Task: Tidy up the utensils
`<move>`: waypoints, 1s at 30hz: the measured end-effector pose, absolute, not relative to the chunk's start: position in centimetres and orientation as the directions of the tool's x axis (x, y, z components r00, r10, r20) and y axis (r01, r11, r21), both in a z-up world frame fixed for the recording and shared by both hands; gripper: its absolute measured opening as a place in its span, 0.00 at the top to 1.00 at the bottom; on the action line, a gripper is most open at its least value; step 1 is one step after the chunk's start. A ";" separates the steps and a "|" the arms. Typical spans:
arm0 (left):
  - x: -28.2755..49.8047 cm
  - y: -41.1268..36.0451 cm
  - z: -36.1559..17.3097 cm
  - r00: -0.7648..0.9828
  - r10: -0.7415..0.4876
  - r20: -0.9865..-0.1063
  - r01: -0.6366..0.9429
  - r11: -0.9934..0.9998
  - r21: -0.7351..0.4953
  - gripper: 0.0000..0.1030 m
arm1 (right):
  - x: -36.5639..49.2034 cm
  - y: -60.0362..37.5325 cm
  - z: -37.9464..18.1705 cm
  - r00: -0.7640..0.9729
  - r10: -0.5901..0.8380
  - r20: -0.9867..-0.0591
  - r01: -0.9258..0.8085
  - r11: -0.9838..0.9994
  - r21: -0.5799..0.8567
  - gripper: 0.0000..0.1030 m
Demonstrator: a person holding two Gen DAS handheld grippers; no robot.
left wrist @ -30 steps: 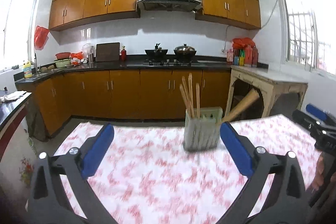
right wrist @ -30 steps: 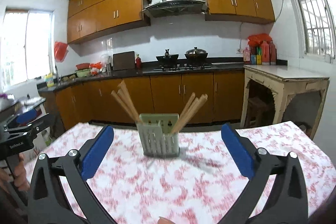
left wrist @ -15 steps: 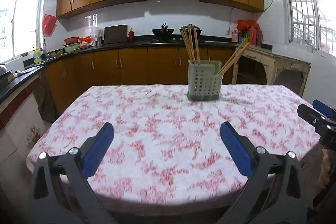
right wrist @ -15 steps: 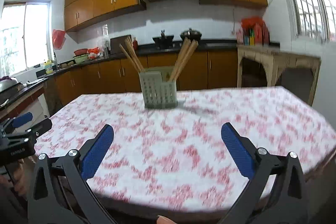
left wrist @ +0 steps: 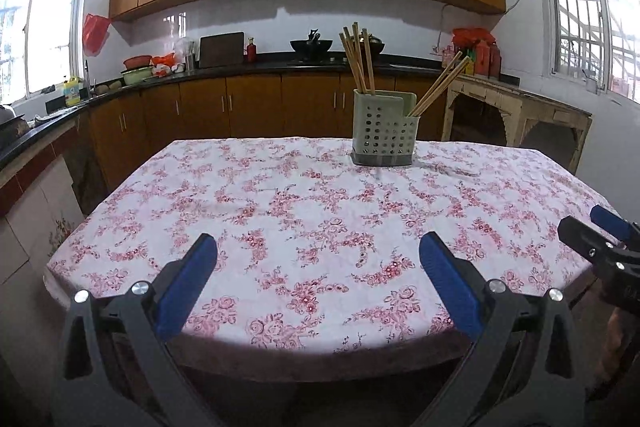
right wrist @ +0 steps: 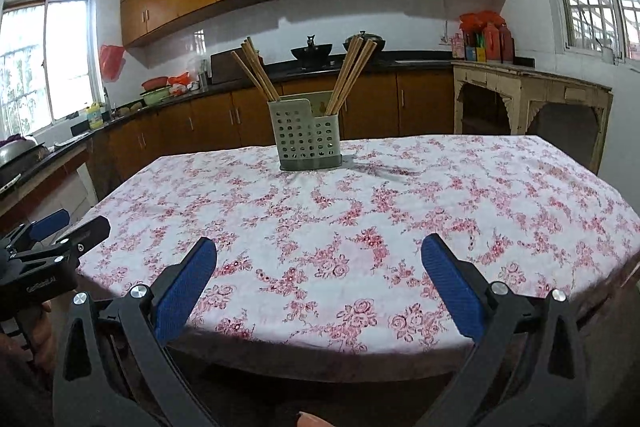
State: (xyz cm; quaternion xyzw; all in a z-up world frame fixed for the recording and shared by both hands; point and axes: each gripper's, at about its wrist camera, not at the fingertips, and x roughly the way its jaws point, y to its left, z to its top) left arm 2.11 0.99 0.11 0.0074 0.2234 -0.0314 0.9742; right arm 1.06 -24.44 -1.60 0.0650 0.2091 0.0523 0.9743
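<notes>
I cannot read the small print on my left gripper [right wrist: 60, 231]. Both it and my right gripper [right wrist: 318, 275] are wide open, empty. The chopstick holder [right wrist: 306, 135] stands far across the table [right wrist: 480, 195].

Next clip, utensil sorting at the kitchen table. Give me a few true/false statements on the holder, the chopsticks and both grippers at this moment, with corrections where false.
1. The pale green perforated plastic utensil holder stands upright on the table with the pink floral tablecloth. True.
2. The wooden chopsticks all sit in one compartment. False: one bunch is in the left compartment, another in the right.
3. The left gripper is shut on a chopstick. False: its jaws are open and empty.
4. The right gripper is open and holds nothing. True.
5. Loose chopsticks lie on the tablecloth. False: none are visible there.
</notes>
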 end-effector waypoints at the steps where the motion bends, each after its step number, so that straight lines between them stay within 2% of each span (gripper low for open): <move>1: 2.0 1.0 0.1 0.900 -0.057 -0.433 0.065 0.998 0.004 0.04 | 1.0 -24.5 -1.7 0.906 0.128 -0.403 -0.071 0.986 0.153 0.02; 30: 1.5 0.9 -0.4 0.896 -0.050 -0.441 0.055 0.998 -0.002 0.04 | 0.6 -23.9 -1.9 0.903 0.112 -0.416 -0.062 0.989 0.132 0.02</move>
